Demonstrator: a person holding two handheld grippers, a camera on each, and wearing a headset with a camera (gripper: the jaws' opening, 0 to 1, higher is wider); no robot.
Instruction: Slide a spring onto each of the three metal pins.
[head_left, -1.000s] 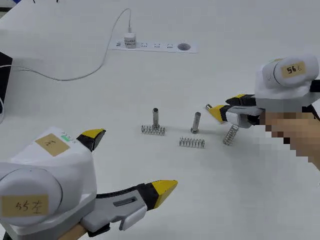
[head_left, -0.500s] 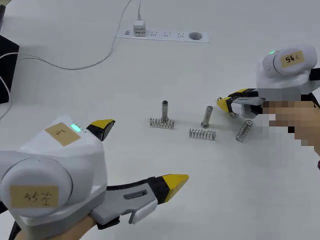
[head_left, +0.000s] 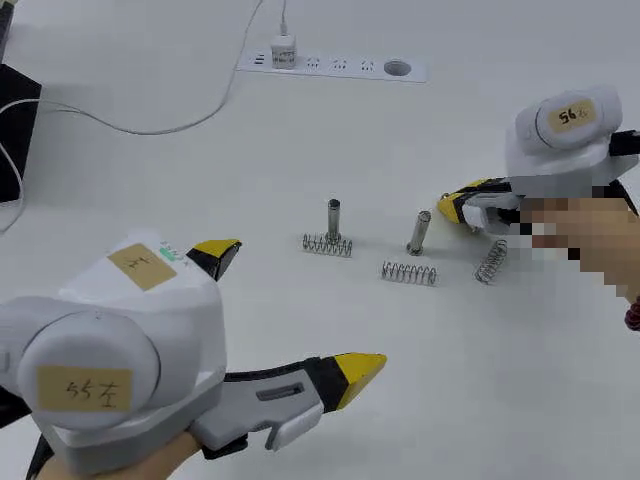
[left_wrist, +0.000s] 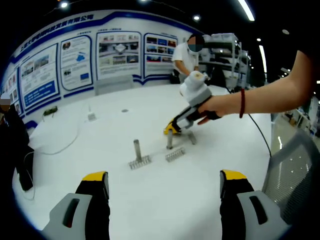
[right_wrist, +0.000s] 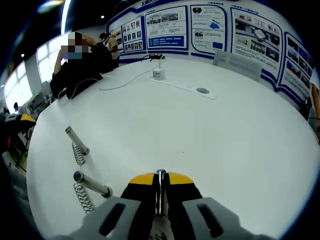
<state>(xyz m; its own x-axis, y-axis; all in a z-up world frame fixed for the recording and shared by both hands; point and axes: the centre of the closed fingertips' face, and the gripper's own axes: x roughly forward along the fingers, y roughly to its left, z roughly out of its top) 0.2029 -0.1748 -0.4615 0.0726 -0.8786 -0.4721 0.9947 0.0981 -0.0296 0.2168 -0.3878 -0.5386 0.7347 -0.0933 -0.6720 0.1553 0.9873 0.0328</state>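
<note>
Two metal pins stand on the white table, the left pin (head_left: 333, 219) (left_wrist: 137, 149) (right_wrist: 76, 138) and the middle pin (head_left: 419, 232) (left_wrist: 170, 140) (right_wrist: 92, 184). A spring (head_left: 328, 245) lies at the left pin's foot, a second spring (head_left: 409, 272) in front of the middle pin, and a third spring (head_left: 491, 261) below the right gripper. My right gripper (head_left: 458, 210) (right_wrist: 160, 187) is shut on a third pin (right_wrist: 160, 192), just right of the middle pin. My left gripper (head_left: 290, 310) (left_wrist: 164, 192) hovers open and holds nothing, well in front of the pins.
A white power strip (head_left: 340, 66) with a plugged charger and a grey cable (head_left: 150, 128) lies at the back of the table. A dark object (head_left: 14, 130) sits at the left edge. People stand beyond the table in the gripper views.
The head camera has shifted, so the whole scene sits slightly right and up. The right gripper, still holding its pin, has edged a little closer to the middle pin.
</note>
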